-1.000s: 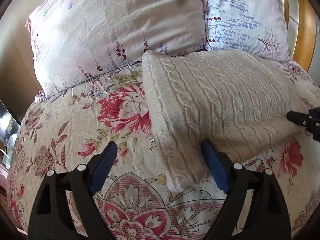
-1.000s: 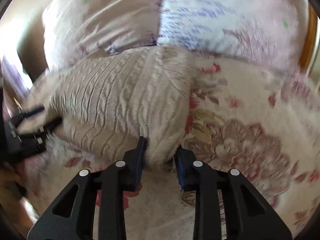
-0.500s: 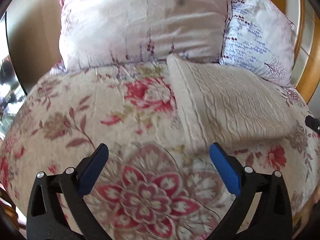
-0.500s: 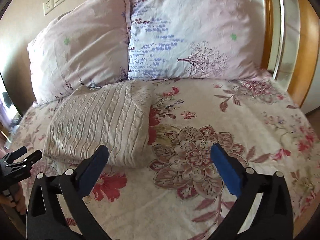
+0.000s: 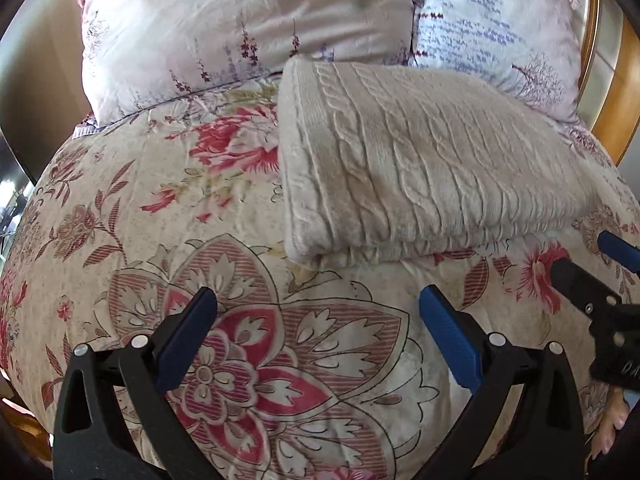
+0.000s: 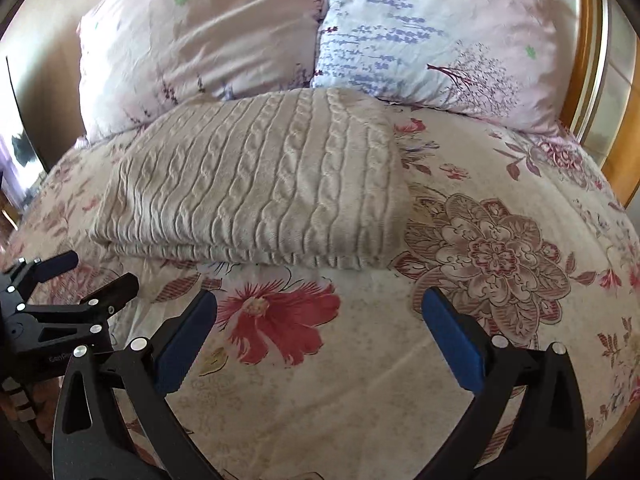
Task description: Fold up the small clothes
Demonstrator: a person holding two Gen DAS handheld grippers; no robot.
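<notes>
A cream cable-knit sweater [image 5: 408, 164] lies folded into a thick rectangle on the floral bedspread [image 5: 160, 208], close to the pillows. The same sweater [image 6: 260, 188] fills the middle of the right wrist view. My left gripper [image 5: 316, 332] hovers open over the bedspread in front of the sweater's near left corner, with nothing between its blue pads. My right gripper [image 6: 318, 334] is open too, a short way in front of the sweater's near edge, holding nothing. Each gripper shows in the other's view: the right gripper [image 5: 600, 276] at the right edge, the left gripper [image 6: 76, 280] at the left edge.
Two pillows lean at the head of the bed, a pink one [image 6: 192, 36] and a blue-patterned one [image 6: 432, 32]. A wooden bed frame [image 6: 588, 92] curves along the right side. The bedspread [image 6: 500, 248] stretches to the right of the sweater.
Both grippers let go of the sweater's near edge, opened wide and drew back from it. The sweater now rests flat and folded on the bed.
</notes>
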